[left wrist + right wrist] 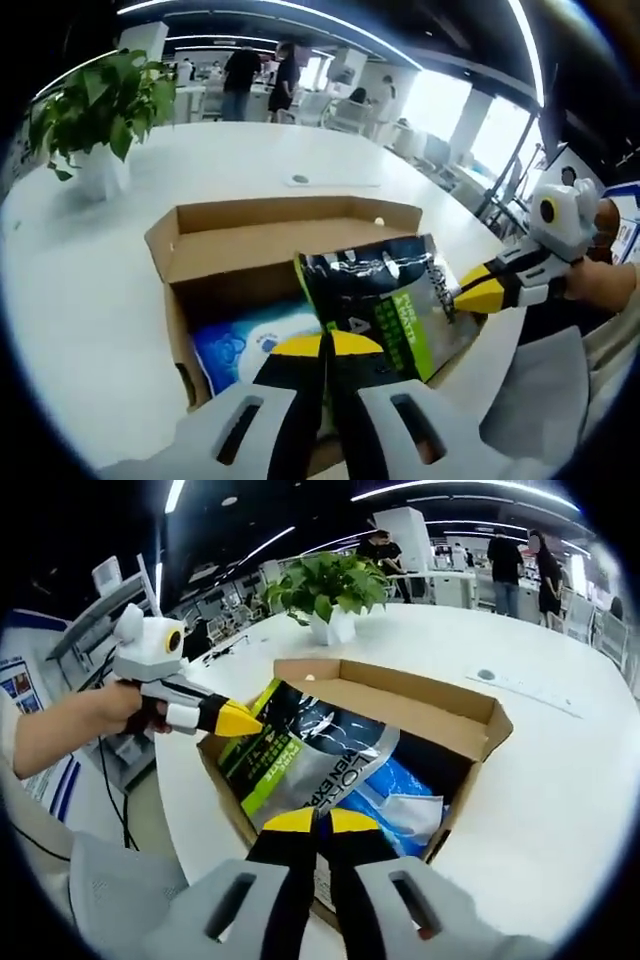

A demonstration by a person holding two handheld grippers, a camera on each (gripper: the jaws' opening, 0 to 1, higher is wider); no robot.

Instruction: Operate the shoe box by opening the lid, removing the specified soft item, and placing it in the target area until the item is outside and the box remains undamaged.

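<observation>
An open brown cardboard shoe box [260,215] [400,695] stands on the white table. A black, green and grey soft pouch [385,295] [310,750] is lifted partly out of it and tilted. My left gripper [325,345] [255,720] is shut on one edge of the pouch. My right gripper [320,820] [455,295] is shut on another edge. A blue and white packet [245,345] [400,790] lies inside the box under the pouch.
A potted green plant [100,100] [325,585] stands on the white table [80,280] [540,780] beyond the box. A small round fitting [300,180] [486,675] sits in the tabletop. People stand at desks far behind. The table edge runs near the person's hand [70,725].
</observation>
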